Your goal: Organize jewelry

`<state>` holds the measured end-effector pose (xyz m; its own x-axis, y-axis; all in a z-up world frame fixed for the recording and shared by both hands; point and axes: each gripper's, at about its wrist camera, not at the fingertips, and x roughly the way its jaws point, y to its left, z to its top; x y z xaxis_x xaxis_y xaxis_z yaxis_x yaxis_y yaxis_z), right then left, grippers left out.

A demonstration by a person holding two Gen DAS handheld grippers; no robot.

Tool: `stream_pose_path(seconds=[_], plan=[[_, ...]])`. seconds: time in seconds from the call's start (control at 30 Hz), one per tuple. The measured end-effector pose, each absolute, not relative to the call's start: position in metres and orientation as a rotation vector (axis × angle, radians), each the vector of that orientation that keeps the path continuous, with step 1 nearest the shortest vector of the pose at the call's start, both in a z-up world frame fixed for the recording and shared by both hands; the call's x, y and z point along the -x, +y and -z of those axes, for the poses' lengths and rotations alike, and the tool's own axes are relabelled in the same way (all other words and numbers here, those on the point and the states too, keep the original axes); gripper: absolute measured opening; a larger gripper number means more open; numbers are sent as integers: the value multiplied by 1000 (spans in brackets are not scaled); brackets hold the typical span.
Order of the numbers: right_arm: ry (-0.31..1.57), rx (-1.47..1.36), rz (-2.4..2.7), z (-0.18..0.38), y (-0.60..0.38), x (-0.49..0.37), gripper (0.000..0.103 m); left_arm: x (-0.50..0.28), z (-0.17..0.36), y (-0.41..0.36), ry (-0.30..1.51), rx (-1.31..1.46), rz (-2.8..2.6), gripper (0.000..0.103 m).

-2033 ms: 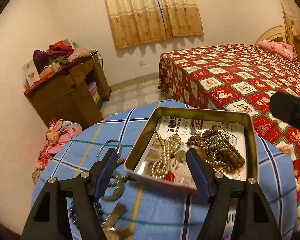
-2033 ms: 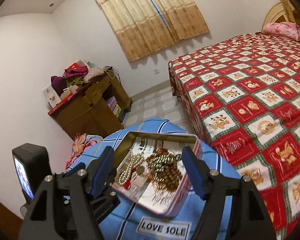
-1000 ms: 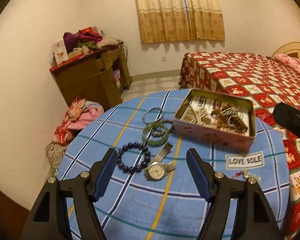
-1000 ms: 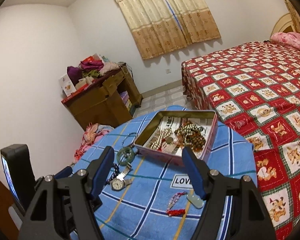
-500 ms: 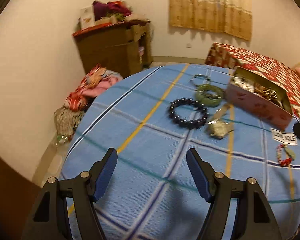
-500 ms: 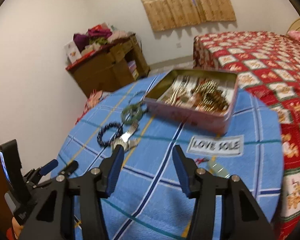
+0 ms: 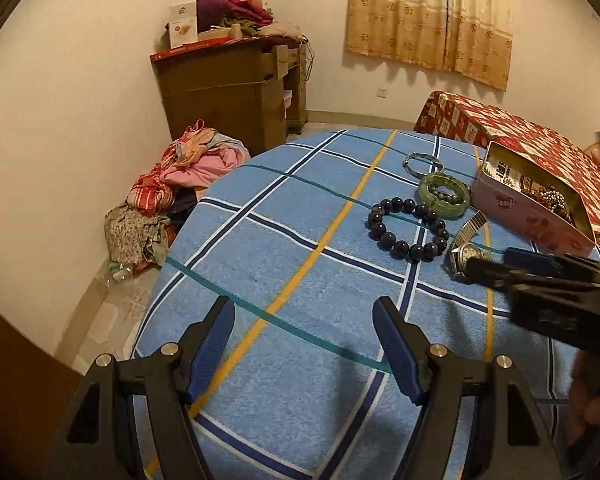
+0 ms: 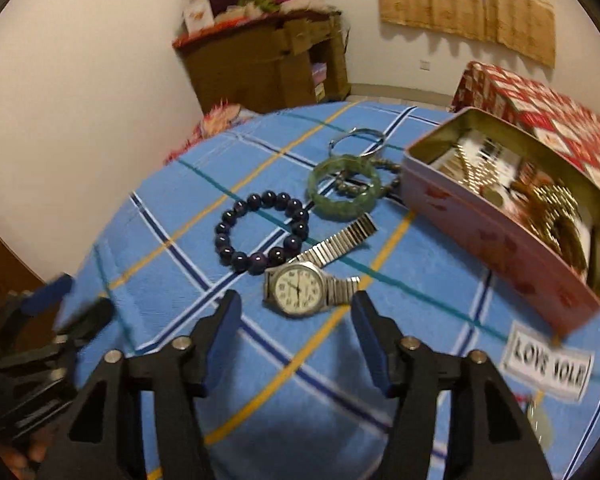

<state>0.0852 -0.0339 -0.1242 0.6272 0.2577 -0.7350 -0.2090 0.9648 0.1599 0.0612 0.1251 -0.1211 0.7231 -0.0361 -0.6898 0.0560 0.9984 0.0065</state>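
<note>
A silver watch (image 8: 296,288) lies on the blue checked tablecloth (image 8: 172,264), just ahead of my right gripper (image 8: 295,300). Its jaws are opening, and the pads do not touch the watch. Beyond the watch are a dark bead bracelet (image 8: 240,258), a green bangle (image 8: 342,208) and a thin silver bangle (image 8: 356,132). A pink tin (image 8: 492,232) at the right holds gold and brown bead strands. My left gripper (image 7: 304,320) hangs open over bare cloth, left of the bead bracelet (image 7: 400,248). From that side the right gripper (image 7: 496,264) reaches over the watch (image 7: 464,254).
A "LOVE SOLE" label (image 8: 548,364) and a small pendant (image 8: 540,420) lie near the table's right edge. A wooden desk (image 7: 228,88) piled with clothes stands at the wall, a clothes heap (image 7: 180,184) lies on the floor, and a red quilted bed (image 7: 520,136) is behind the tin.
Both grippers have dropped toward the table. The left one swung left, away from the tin. The right one closed in on the watch; its jaws narrowed, then widened again.
</note>
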Motion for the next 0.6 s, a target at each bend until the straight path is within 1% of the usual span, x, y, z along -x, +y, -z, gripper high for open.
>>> stream_pose_path(seconds=[0.1, 0.23, 0.3, 0.37, 0.43, 0.47, 0.5, 0.53, 0.57, 0.6], plan=[[894, -23, -277, 135, -27, -100, 64, -68, 120, 125, 761, -23, 65, 72], [884, 48, -281, 136, -23, -101, 64, -74, 121, 122, 771, -26, 81, 72], [878, 67, -290, 135, -25, -97, 43, -78, 121, 121, 774, -21, 88, 72], [886, 38, -299, 135, -30, -96, 42, -82, 120, 117, 775, -14, 103, 72], [886, -4, -311, 133, -36, -93, 39, -86, 119, 111, 775, -9, 125, 72], [878, -31, -316, 130, -40, -88, 33, -89, 118, 108, 775, -5, 141, 72], [848, -51, -317, 123, -44, -82, 21, -91, 118, 105, 777, -1, 155, 72], [828, -58, -309, 116, -47, -78, 15, -95, 117, 101, 780, 5, 171, 72], [813, -80, -315, 110, -51, -75, 7, -98, 117, 96, 784, 7, 179, 72], [802, -114, -321, 105, -57, -70, 7, -103, 118, 91, 789, 6, 181, 72]])
